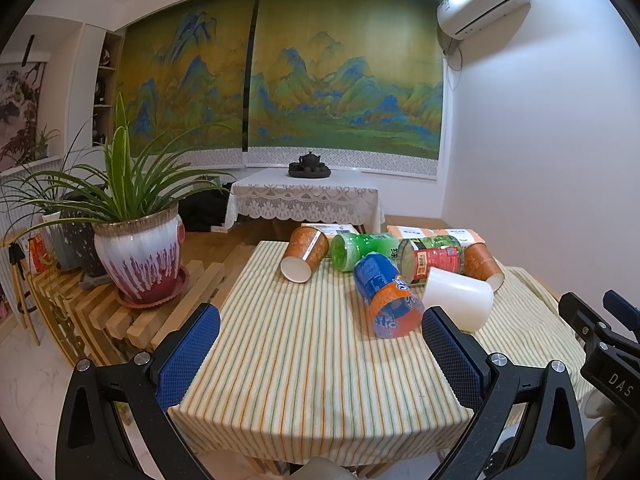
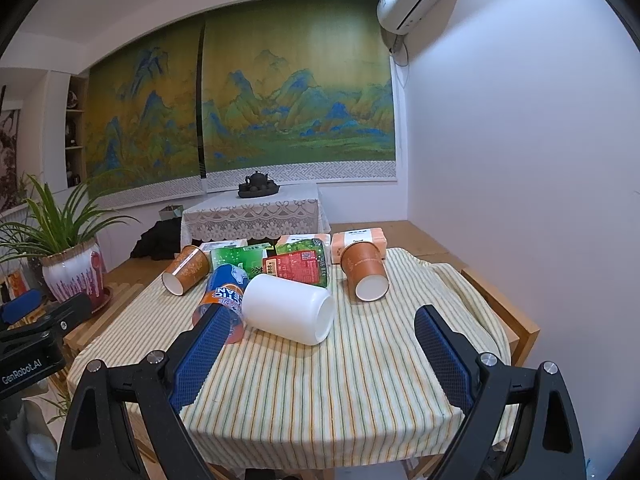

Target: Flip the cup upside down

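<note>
A white cup [image 1: 460, 298] lies on its side on the striped tablecloth [image 1: 304, 344], mouth toward me; it also shows in the right wrist view [image 2: 290, 307]. Two orange paper cups lie on their sides: one at the left [image 1: 304, 253] [image 2: 187, 268], one at the right [image 1: 482, 266] [image 2: 366, 270]. A blue-and-orange plastic cup [image 1: 386, 294] [image 2: 224, 300] lies beside the white cup. My left gripper [image 1: 320, 320] is open and empty, near the table's front edge. My right gripper [image 2: 320, 320] is open and empty, just short of the white cup.
A green bottle [image 1: 364, 249] and a red-labelled packet [image 1: 432, 258] lie behind the cups, with tissue packs [image 2: 360, 240] at the far edge. A potted plant [image 1: 140, 256] stands on a slatted bench at the left. A white wall is on the right.
</note>
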The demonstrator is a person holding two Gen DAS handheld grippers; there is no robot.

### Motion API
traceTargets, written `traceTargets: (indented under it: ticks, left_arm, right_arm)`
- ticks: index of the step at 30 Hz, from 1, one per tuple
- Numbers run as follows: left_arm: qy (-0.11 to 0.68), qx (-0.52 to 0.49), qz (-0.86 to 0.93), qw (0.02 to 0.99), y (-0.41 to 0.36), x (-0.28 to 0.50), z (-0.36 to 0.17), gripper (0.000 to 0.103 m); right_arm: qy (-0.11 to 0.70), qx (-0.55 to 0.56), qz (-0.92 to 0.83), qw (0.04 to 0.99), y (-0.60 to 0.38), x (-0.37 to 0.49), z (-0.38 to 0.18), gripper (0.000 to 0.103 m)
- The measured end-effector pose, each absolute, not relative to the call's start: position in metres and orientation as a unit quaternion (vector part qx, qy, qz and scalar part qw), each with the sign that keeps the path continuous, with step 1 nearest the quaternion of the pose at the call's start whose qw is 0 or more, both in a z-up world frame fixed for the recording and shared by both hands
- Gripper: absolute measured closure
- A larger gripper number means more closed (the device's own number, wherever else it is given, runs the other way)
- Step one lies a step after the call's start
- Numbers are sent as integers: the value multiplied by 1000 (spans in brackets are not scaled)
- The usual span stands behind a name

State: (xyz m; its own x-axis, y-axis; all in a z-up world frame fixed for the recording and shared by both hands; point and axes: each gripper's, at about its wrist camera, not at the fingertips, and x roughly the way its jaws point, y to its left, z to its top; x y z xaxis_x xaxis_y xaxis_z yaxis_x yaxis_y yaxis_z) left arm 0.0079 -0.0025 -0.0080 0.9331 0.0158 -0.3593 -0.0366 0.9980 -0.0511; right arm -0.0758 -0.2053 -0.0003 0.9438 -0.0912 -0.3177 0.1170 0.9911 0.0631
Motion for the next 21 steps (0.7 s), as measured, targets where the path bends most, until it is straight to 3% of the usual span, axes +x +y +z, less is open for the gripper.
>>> traceTargets:
  ticks: [21]
  left_arm:
    - [189,-26,8,982,-11,18,-11,1]
  right_arm:
    - [168,45,-58,983,-218,-65,-3,12]
